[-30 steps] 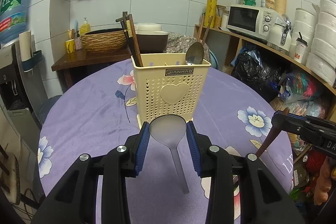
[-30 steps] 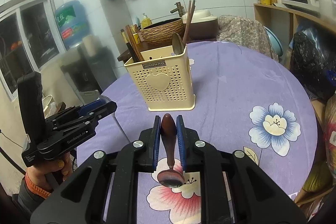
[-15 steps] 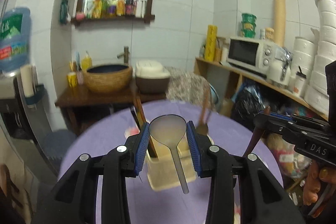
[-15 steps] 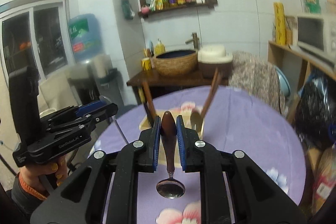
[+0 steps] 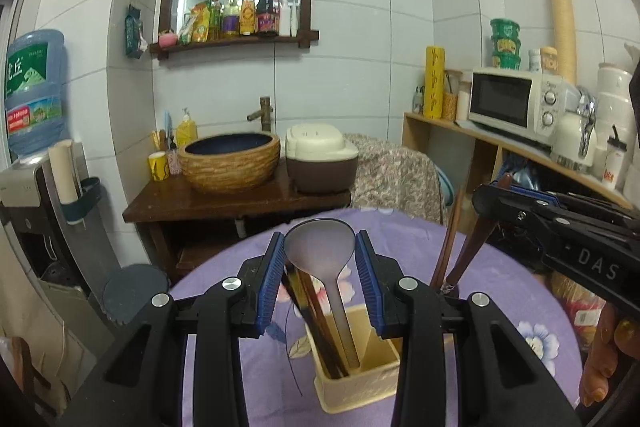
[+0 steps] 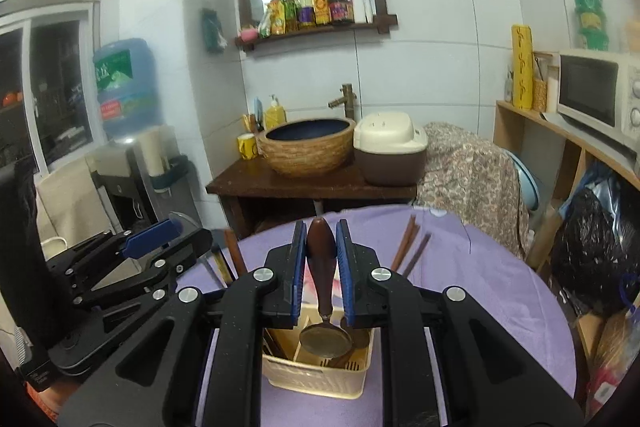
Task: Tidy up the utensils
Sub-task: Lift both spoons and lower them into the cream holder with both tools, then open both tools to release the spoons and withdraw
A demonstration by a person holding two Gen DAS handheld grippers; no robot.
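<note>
My left gripper (image 5: 320, 243) is shut on the bowl of a translucent white spoon (image 5: 320, 251). Its handle hangs down into the cream utensil holder (image 5: 360, 387), beside dark chopsticks (image 5: 312, 315) that stand in it. My right gripper (image 6: 321, 231) is shut on the brown wooden handle of a metal spoon (image 6: 325, 341). The spoon's bowl hangs just over the holder (image 6: 316, 371), above its dividers. Brown chopsticks (image 6: 408, 251) lean out of the holder's far side. Each gripper shows in the other's view: the right gripper (image 5: 560, 227), the left gripper (image 6: 160, 235).
The holder stands on a round table with a purple floral cloth (image 5: 500, 287). Behind it is a dark wooden side table (image 5: 240, 203) with a woven basin (image 5: 230, 163) and a rice cooker (image 5: 320, 163). A shelf with a microwave (image 5: 516, 101) runs along the right.
Both grippers have risen and moved forward over the holder, each keeping its spoon. The holder, earlier ahead on the table, now sits below the fingers with the white spoon's handle inside it.
</note>
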